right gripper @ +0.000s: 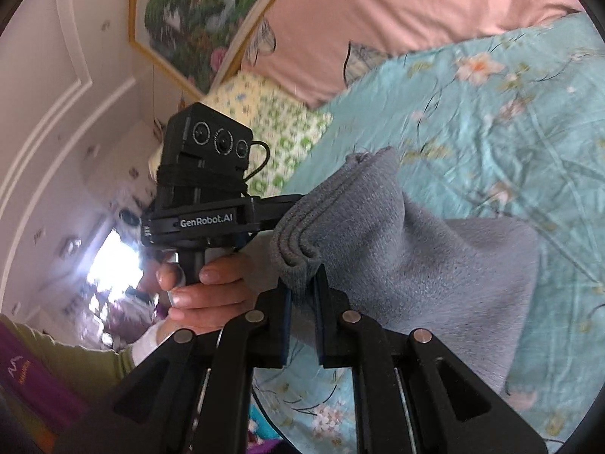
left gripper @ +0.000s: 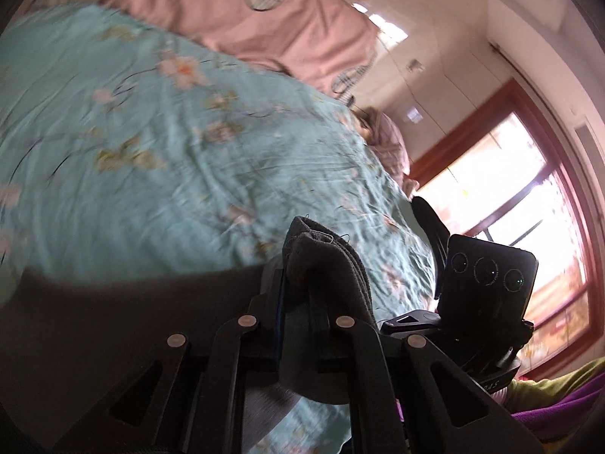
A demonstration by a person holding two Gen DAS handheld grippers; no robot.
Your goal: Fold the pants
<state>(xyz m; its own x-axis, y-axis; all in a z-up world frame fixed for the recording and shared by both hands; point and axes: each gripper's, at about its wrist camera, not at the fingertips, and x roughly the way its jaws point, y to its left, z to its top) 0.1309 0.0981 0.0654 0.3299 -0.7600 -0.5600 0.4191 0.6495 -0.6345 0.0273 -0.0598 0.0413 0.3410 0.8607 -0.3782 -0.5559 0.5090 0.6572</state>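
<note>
The grey fleece pants (right gripper: 416,265) are lifted above the teal floral bedsheet (right gripper: 491,113). My right gripper (right gripper: 302,276) is shut on a bunched, layered edge of the pants, and the cloth hangs to the right. My left gripper (left gripper: 298,276) is shut on another thick folded edge of the pants (left gripper: 325,265), with dark cloth stretching left across the lower view. The other gripper (left gripper: 484,283) shows to the right in the left wrist view, and a hand-held one (right gripper: 208,189) shows to the left in the right wrist view.
A pink quilt (left gripper: 264,19) lies at the head of the teal bedsheet (left gripper: 151,151). A yellow-green patterned pillow (right gripper: 280,125) lies by a framed picture (right gripper: 189,19). A wood-framed window (left gripper: 529,189) is at the right. The person's green and purple sleeve (right gripper: 56,370) is at lower left.
</note>
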